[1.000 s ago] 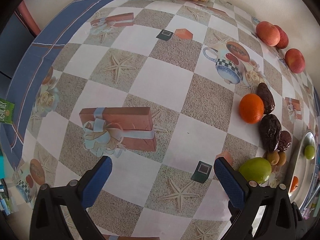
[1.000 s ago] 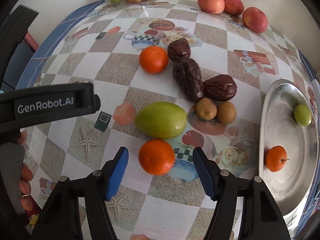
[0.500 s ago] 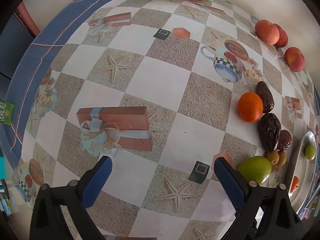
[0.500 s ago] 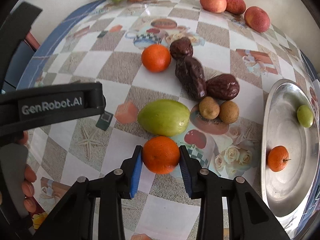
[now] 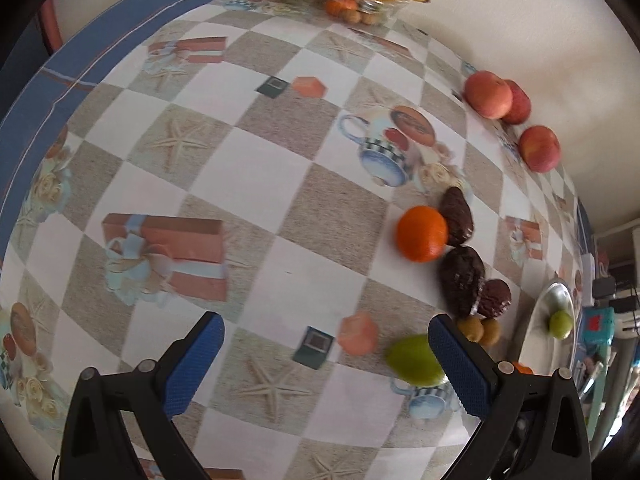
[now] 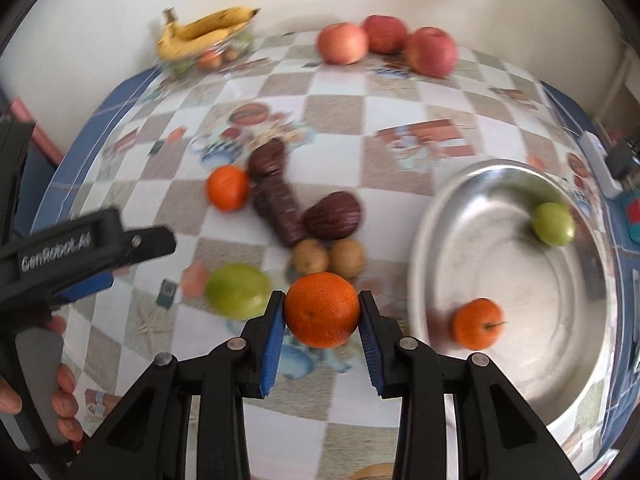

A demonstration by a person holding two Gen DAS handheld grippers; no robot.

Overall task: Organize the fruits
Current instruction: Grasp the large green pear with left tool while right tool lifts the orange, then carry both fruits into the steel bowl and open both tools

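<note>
The orange point(image 6: 322, 309), round with no clear long axis, sits pinched between the blue pads of the right gripper point(image 6: 322, 316), above the tablecloth point(image 6: 340, 128) left of the metal bowl point(image 6: 432, 216). The left gripper point(image 5: 326, 354) hangs wide open, holding nothing; its body reads "GenRobot.AI". Farther back lie bananas point(image 6: 204, 28).

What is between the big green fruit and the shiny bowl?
In the right wrist view, the orange clamped in the right gripper sits between the big green fruit and the metal bowl; two small brown fruits lie just behind it.
</note>
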